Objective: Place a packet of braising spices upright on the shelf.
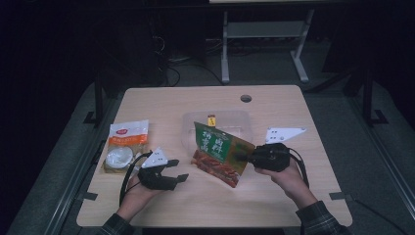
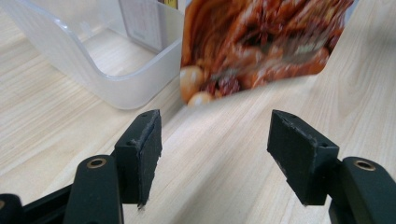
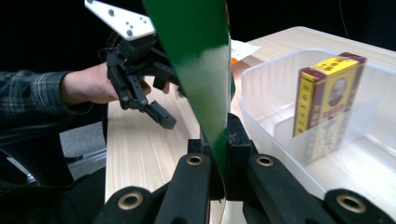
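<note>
Green snack bag [image 1: 219, 153] pinched edge-on in the closed right gripper [image 1: 246, 157], lifted over the desk [image 1: 293, 196] middle, overlapping the clear bin [image 1: 188, 129]. Left gripper [image 1: 177, 170] nearby toward the left edge, jaws wide apart, empty, pointing at the bag.

Lab: wooden desk [image 1: 293, 196], floor cables [image 1: 171, 66], dark surroundings.

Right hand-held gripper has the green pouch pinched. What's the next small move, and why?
Probably carry the green pouch a little farther over the clear bin before releasing. The right hand-held gripper is shut on its edge, the pouch overlaps only the bin's near rim, and the bin already holds a yellow box.
</note>
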`<state>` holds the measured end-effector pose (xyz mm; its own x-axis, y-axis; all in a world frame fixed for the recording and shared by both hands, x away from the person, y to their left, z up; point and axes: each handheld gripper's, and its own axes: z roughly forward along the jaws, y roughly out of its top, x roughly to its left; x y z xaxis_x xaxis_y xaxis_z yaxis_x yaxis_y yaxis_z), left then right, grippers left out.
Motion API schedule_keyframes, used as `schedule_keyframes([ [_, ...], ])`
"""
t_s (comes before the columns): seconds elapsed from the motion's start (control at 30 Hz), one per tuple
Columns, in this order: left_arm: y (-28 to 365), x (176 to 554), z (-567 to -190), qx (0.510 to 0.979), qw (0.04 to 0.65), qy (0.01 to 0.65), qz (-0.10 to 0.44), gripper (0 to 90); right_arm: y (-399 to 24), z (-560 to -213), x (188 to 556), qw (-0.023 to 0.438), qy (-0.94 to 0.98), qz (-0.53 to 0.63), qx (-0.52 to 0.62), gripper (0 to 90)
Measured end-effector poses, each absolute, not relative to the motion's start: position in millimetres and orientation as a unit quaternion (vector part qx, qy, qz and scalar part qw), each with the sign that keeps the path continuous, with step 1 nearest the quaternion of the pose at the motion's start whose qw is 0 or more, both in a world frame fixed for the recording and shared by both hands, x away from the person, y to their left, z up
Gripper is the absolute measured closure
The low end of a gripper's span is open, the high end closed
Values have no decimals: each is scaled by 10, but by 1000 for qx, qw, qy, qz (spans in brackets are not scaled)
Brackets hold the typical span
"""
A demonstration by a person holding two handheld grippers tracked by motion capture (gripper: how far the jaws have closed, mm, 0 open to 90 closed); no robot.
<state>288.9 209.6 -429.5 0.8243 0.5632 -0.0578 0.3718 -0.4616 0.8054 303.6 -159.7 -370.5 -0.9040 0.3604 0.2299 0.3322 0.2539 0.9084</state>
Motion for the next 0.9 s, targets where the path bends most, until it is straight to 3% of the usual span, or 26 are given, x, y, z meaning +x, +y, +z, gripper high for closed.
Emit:
schedule_keyframes([
  [0.9, 2087, 2901, -4314, 854, 429, 275, 105, 348, -2237, -3306, 2988, 77, 774, 567, 271, 898],
])
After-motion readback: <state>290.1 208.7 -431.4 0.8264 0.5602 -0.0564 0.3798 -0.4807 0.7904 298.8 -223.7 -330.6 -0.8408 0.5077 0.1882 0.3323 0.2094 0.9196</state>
